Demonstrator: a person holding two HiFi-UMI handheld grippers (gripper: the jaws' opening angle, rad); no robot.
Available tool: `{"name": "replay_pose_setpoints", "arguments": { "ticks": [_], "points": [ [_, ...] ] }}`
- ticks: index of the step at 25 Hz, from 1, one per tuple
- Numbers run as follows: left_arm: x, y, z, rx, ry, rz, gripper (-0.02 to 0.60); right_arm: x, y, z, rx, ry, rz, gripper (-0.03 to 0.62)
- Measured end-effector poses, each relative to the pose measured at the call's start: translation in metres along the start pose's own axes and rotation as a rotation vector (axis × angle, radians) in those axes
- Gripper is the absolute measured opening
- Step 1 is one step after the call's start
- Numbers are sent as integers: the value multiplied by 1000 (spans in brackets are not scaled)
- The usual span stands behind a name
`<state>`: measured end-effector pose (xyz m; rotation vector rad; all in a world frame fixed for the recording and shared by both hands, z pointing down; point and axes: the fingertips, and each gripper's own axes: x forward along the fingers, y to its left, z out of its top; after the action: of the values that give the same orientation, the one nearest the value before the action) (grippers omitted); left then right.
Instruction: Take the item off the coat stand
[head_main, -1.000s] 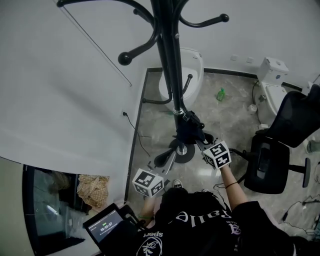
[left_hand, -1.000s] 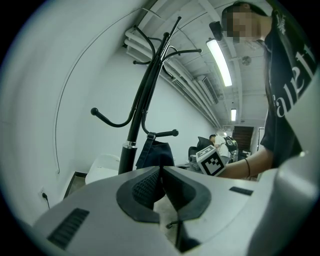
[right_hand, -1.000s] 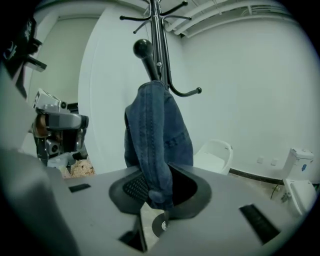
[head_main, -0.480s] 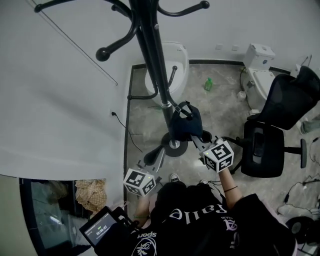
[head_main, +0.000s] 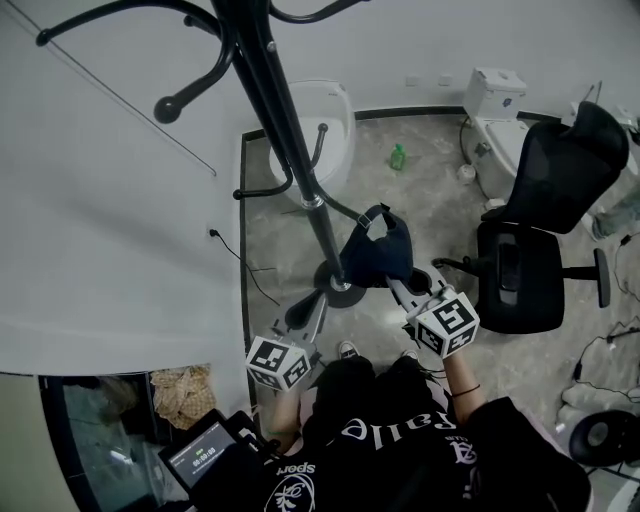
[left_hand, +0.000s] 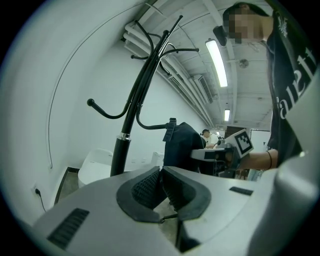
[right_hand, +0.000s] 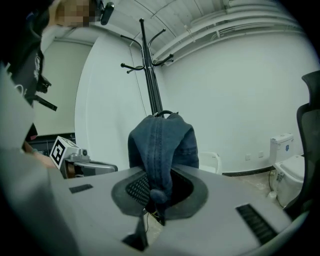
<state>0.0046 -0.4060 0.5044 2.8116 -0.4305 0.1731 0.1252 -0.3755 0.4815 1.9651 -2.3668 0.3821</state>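
Observation:
A black coat stand (head_main: 280, 110) rises in front of me; its pole also shows in the left gripper view (left_hand: 131, 112) and behind the cap in the right gripper view (right_hand: 150, 80). A dark denim cap (head_main: 380, 255) hangs with its strap at the tip of a low hook. My right gripper (head_main: 398, 285) is shut on the cap's lower edge, and the fabric (right_hand: 160, 145) is pinched between its pads. My left gripper (head_main: 305, 312) hovers left of the stand's base, shut on nothing (left_hand: 161, 185). From the left gripper view the cap (left_hand: 182, 145) hangs just beyond the jaws.
A white wall runs along the left. White toilets stand behind the stand (head_main: 325, 125) and at the far right (head_main: 495, 105). A black office chair (head_main: 535, 250) is close on the right. A green bottle (head_main: 398, 157) and a cable (head_main: 250, 270) lie on the floor.
The right gripper's jaws have closed on the cap and drawn it out to the right, away from the pole. The left gripper has hardly moved.

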Motion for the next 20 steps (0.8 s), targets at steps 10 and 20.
{"name": "replay_pose_setpoints", "arguments": {
  "ticks": [10,20],
  "points": [
    [-2,-75,-15,25,-5,51,6,-86,-5,-19,8,0,35,48],
    [-5,-205,-58,5,-13,124,6,-206,-15,-52,-3,51,116,48]
  ]
}}
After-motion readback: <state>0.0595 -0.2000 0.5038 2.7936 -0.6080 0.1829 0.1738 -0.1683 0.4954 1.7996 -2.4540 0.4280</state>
